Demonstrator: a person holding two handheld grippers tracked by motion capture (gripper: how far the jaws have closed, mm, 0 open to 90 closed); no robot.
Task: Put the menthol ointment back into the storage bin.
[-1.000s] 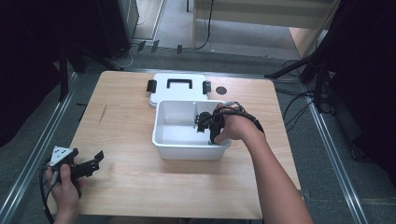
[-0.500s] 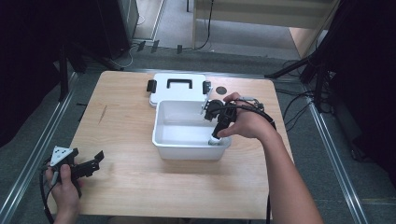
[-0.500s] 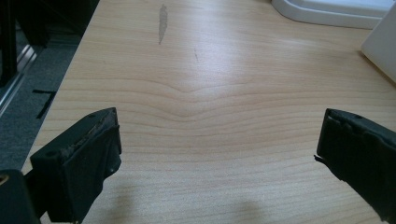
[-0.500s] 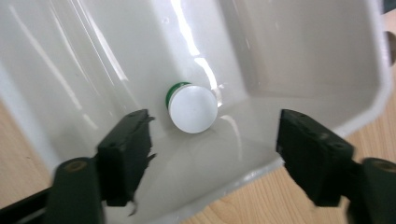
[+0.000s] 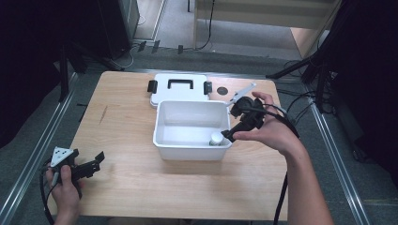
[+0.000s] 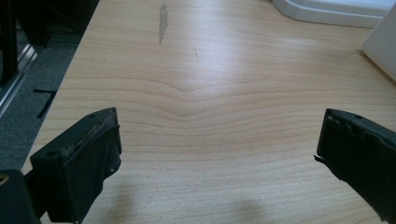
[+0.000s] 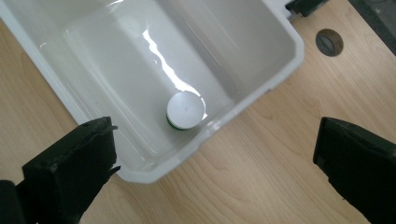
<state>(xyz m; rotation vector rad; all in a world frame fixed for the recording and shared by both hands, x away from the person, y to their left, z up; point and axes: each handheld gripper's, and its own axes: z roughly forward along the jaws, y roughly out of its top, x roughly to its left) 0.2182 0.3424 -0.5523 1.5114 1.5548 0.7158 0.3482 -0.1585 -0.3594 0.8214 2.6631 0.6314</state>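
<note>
Nearby, we hold both tools released, the right tool [image 5: 229, 134] over the white bin's [image 5: 187, 146] corner with its capped jar [image 7: 186, 109], the lid [image 5: 178, 89] behind.

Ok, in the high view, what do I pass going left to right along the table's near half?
Left hand-held gripper → white tub → small white-capped jar inside the tub's right corner → right hand-held gripper over that corner.

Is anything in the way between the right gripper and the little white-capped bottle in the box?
Nothing visible. The right gripper is open above the box rim, the bottle straight below, the lid behind.
</note>
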